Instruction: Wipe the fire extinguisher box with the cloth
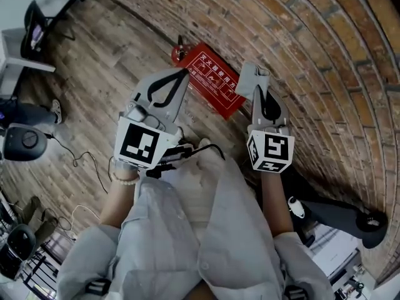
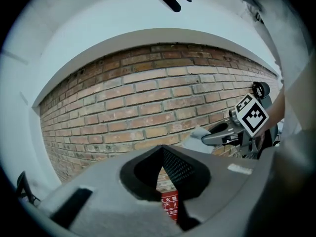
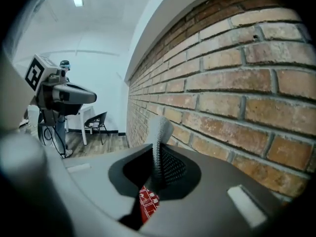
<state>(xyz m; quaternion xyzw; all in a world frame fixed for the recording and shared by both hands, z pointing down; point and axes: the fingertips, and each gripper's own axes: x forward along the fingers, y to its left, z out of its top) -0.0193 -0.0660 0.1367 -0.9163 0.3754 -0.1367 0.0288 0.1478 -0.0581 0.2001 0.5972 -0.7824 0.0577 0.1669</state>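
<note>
The red fire extinguisher box (image 1: 215,83) lies on the wooden plank floor (image 1: 94,61) at the foot of a curved-looking brick wall (image 1: 312,55); its face carries lines of white Chinese characters and small pictograms, too small to read with confidence; just beside its far corner stands a red extinguisher top (image 1: 179,54) with a black handle.

The right tool (image 1: 257,86) hangs over the box's wall-side edge, its jaws closed on a grey cloth (image 1: 253,75) that sticks up past the tips; the right gripper view shows the cloth (image 3: 159,132) pinched between the mesh pads, with a sliver of the red box below. The left tool (image 1: 183,75) hovers over the box's near edge, jaws brought together with nothing between them; each tool bears a cube with black-and-white square markers.

Further out, a black chair (image 1: 34,20) and a white bench (image 1: 12,49) stand at the far left near a pale wall; a shoe (image 1: 56,110), a round grey device (image 1: 25,141) and loose cables (image 1: 81,161) lie on the floor there; a black wheeled frame (image 1: 337,214) rests along the wall on the right; a bead bracelet (image 1: 125,180) circles the person's left wrist.
</note>
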